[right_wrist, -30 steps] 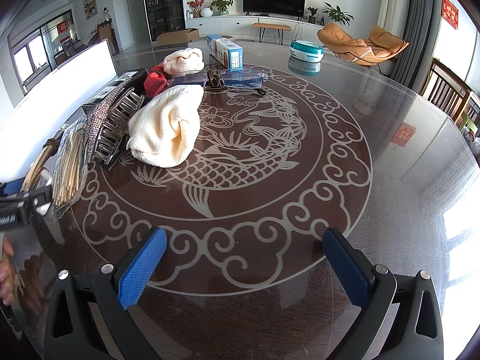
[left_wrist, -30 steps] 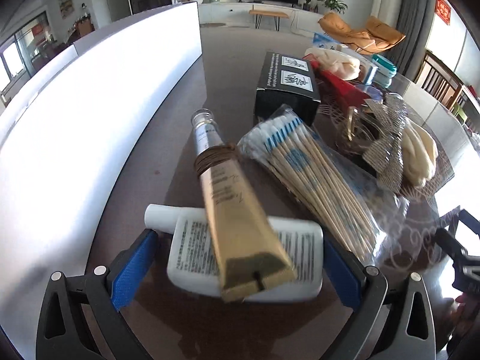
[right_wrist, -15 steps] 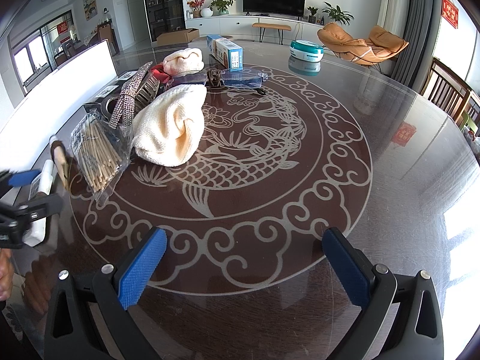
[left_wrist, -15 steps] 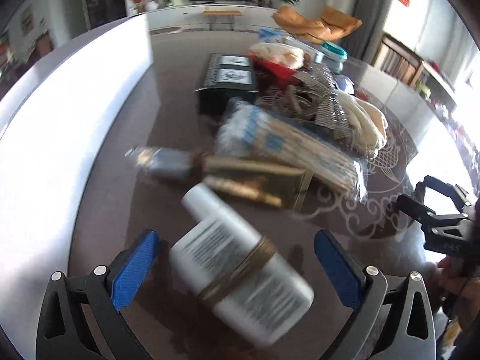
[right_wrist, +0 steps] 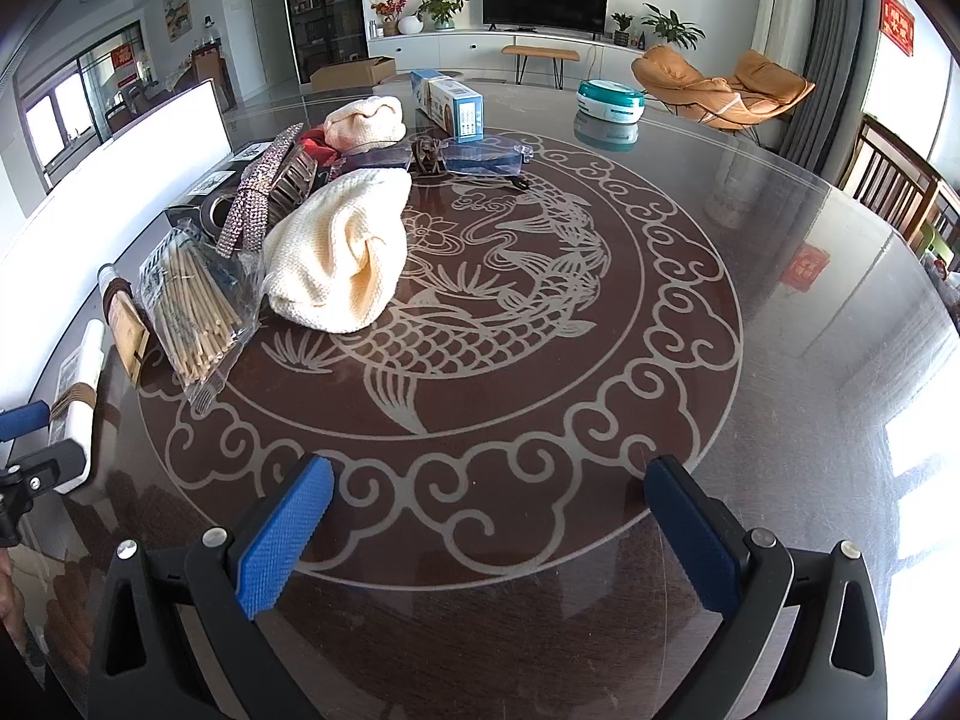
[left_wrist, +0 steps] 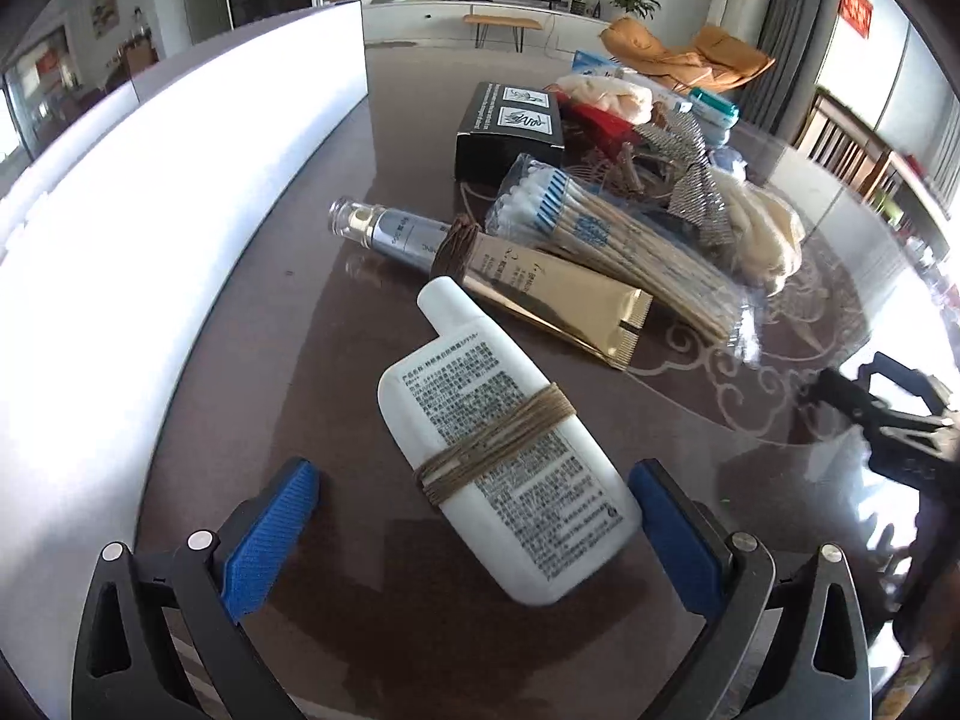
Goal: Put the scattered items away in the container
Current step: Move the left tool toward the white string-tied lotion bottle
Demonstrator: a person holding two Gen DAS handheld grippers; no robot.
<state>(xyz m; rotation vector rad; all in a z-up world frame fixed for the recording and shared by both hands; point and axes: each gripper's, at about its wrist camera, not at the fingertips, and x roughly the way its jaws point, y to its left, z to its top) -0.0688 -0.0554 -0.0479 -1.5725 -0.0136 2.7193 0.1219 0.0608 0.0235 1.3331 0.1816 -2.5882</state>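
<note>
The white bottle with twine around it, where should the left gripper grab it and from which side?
Grip the white bottle across its flat body, near the twine band, coming straight ahead from its base end. It lies flat between the open left gripper fingers, cap pointing away.

White bottle (left_wrist: 510, 450) carried black print and a brown twine band, lower centre of the left view. Above it a gold tube (left_wrist: 552, 300) with brown-wound cap, then a silver bottle (left_wrist: 390, 231). Cotton swabs (left_wrist: 606, 246) were tan with blue-white tips. Black box (left_wrist: 510, 123) had white labels, upper centre. Cream cloth (right_wrist: 342, 258) sat mid-left in the right view; table (right_wrist: 810, 312) was dark brown with a pale fish-and-scroll pattern. Gripper pads (right_wrist: 285, 534) were blue.
</note>
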